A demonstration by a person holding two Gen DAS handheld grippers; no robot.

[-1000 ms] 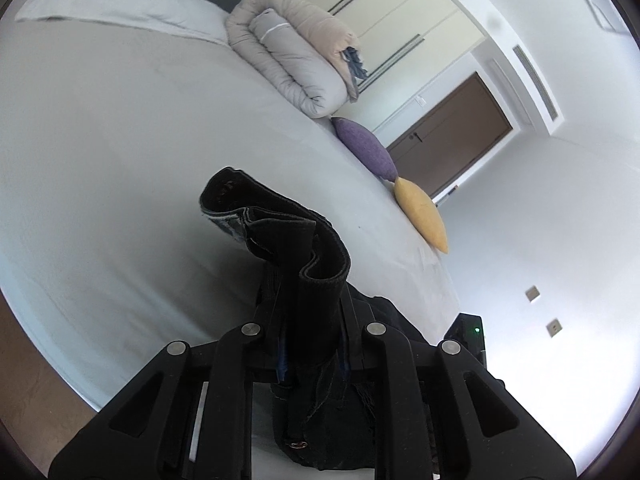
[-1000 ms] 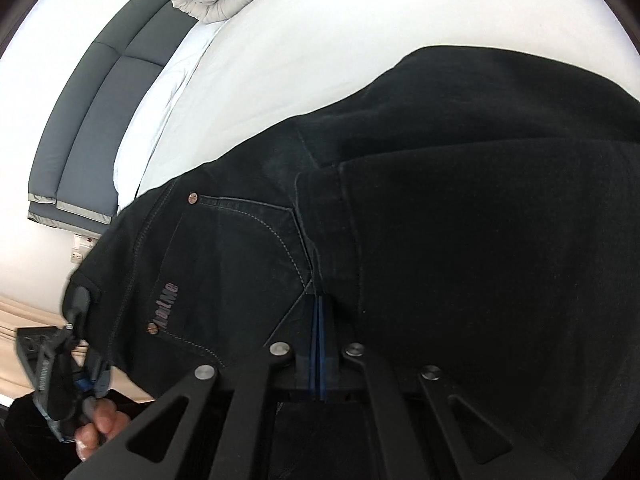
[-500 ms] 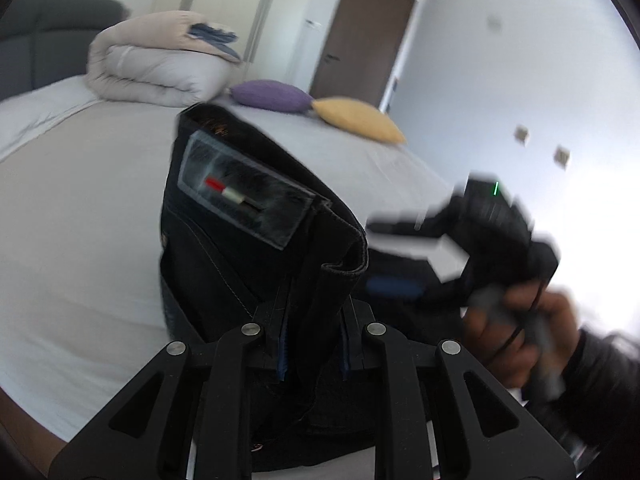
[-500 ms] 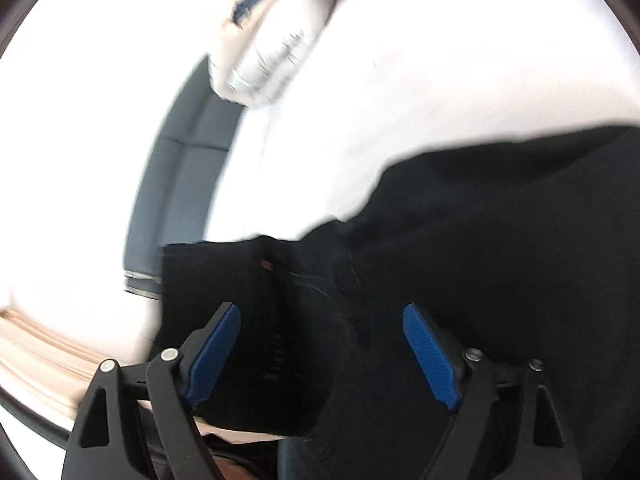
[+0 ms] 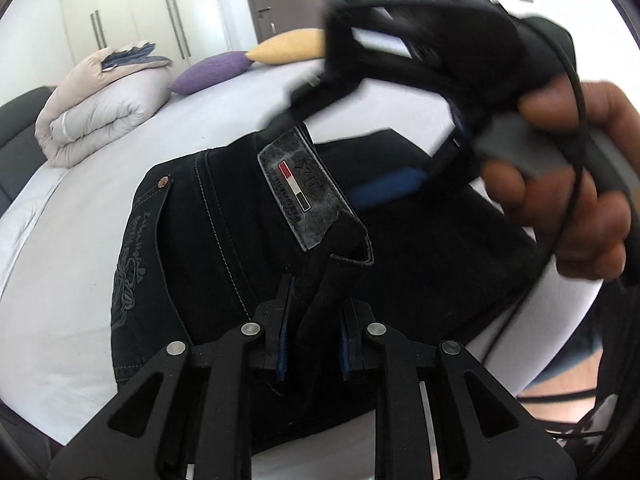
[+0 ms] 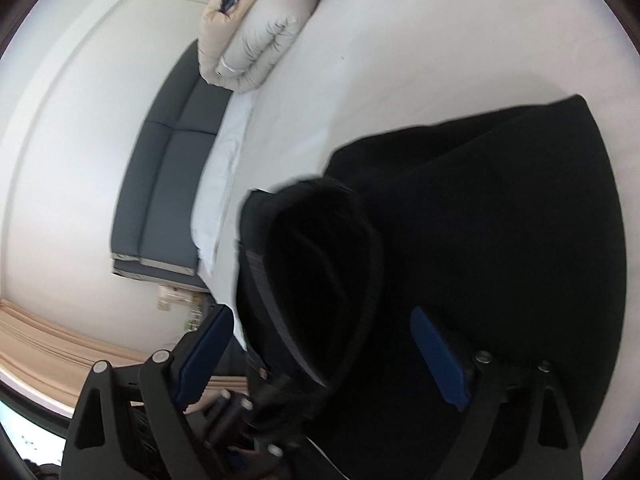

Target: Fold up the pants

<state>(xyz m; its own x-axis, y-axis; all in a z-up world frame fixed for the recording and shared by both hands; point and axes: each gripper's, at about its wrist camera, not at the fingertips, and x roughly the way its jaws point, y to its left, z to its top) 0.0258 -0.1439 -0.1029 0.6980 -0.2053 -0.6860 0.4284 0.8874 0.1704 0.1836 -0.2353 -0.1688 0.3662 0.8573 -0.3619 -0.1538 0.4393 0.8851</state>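
While the wide bed with its pale grey sheet (image 5: 240,120) fills most of both views, the black denim pants (image 5: 224,248) lie on it, folded over, with the waistband and its grey label facing up. At the far end of the bed rests a rolled beige and white quilt (image 5: 96,108), and beside it a purple cushion (image 5: 212,70) and a yellow cushion (image 5: 284,46). The left tongs (image 5: 312,350) are closed tight on a raised fold of the waistband. The right tongs (image 6: 320,354) stand wide apart above the pants and hold nothing.
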